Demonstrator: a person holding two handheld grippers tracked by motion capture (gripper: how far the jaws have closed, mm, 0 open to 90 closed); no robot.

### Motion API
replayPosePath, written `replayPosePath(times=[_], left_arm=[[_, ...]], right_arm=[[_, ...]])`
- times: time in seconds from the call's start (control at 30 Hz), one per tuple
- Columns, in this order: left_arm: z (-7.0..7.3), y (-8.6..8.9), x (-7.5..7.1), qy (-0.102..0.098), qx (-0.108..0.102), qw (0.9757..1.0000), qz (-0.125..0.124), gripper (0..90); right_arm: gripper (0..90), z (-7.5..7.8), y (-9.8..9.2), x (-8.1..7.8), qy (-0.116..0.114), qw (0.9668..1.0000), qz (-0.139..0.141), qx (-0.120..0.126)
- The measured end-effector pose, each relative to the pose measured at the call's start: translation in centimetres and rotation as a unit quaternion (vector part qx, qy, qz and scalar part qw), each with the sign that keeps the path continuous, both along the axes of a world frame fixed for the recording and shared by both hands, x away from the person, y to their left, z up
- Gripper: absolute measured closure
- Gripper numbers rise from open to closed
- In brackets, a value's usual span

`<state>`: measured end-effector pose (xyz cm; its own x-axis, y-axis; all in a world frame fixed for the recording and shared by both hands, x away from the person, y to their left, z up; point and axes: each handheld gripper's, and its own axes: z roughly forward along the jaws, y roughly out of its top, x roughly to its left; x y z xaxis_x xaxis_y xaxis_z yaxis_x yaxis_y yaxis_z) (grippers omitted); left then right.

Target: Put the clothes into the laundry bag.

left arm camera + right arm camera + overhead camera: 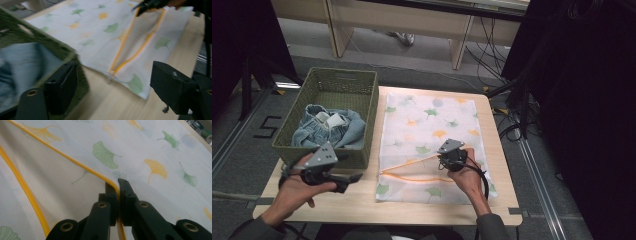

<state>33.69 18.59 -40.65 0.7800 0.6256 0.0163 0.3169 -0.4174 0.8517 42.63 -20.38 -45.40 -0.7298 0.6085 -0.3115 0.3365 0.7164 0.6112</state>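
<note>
A white mesh bag (427,125) printed with green and orange ginkgo leaves lies flat on the wooden table (357,205). Its orange-trimmed opening (75,162) gapes at the near end. My right gripper (117,185) is shut on the upper orange edge and holds it raised off the lower layer; from above, the right gripper (442,161) sits over the bag's near half. My left gripper (117,87) stands open with nothing between its jaws. It hovers at the table's near left, by the front right corner of the green basket (339,75).
The woven green basket (50,47) sits on the table's left side and holds folded blue jeans (314,130). Bare wood shows along the near edge. Cables and dark equipment stand off the right side, and a bench lies beyond the far edge.
</note>
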Motion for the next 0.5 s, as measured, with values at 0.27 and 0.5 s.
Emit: replayPosePath(times=[0.27,0.5], left_arm=[[4.0,5.0,7.2,0.010,0.079,0.9929,0.088,18.0],[1.9,5.6,13.6,0.084,0.126,0.9813,0.119,17.9]], right_arm=[[87.2,1.0,-0.2,0.0,-0.001,0.9998,-0.010,0.015],[86.9,0.8,-0.1,0.1,0.003,0.9999,-0.006,0.013]])
